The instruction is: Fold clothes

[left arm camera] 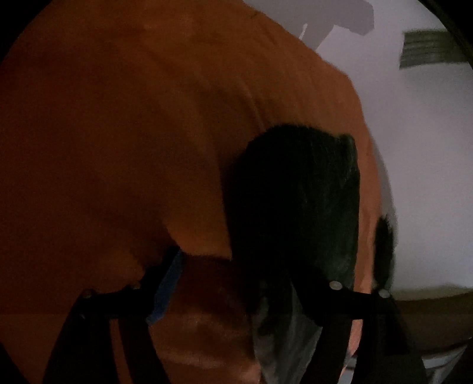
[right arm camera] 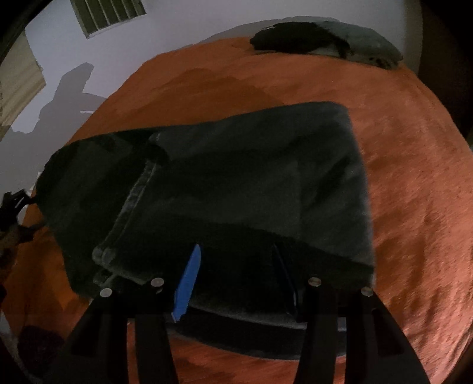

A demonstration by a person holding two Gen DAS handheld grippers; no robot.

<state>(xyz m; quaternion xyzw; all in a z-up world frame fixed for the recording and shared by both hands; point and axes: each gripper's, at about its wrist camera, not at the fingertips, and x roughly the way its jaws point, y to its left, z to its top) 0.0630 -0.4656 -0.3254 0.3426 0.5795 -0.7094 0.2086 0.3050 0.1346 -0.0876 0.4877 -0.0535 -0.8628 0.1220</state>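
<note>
Dark folded jeans lie on the orange bedspread. In the right wrist view my right gripper has the near thick fold of the jeans between its blue pad and its dark finger, and the cloth fills the gap. In the left wrist view the left gripper stands wide open low over the bedspread. One end of the dark jeans lies against its right finger, with a paler grey patch of cloth below. Its blue pad touches only orange fabric.
A heap of dark and grey-green clothes sits at the bed's far edge. The pale wall with a vent runs behind the bed. A black device shows at the left rim of the right wrist view.
</note>
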